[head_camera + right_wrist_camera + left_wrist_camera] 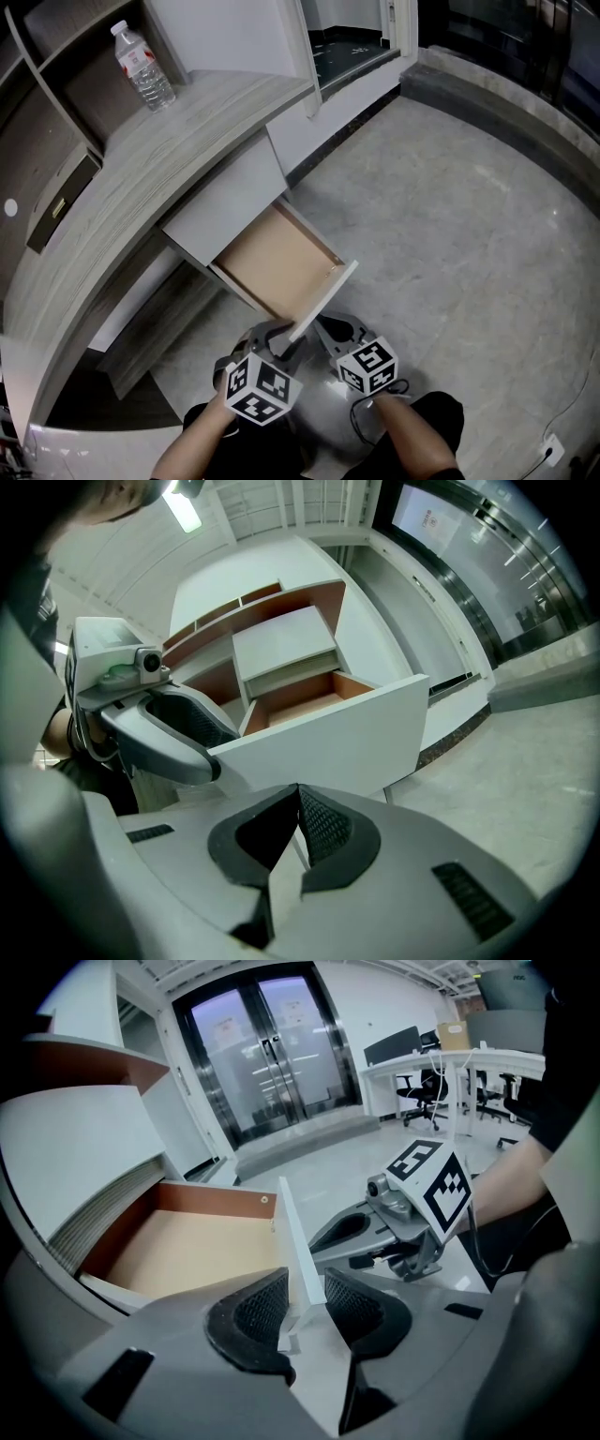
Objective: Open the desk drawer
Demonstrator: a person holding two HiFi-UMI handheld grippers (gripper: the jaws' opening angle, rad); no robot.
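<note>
The drawer [279,264] stands pulled out from under the desk [159,159]. Our left gripper [302,1290] has its jaws parted around the drawer front [291,1232], the pads loose; we judge the pull is done. Our right gripper [298,803] rests closed and empty beside it.

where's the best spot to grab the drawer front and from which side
Take the drawer front by its thin upper edge, coming down from the person's side, one jaw inside the drawer and one outside. No handle shows, and the panel is a slim flat board that fits between jaws. The left hand-held gripper straddles it so, jaws open.
</note>
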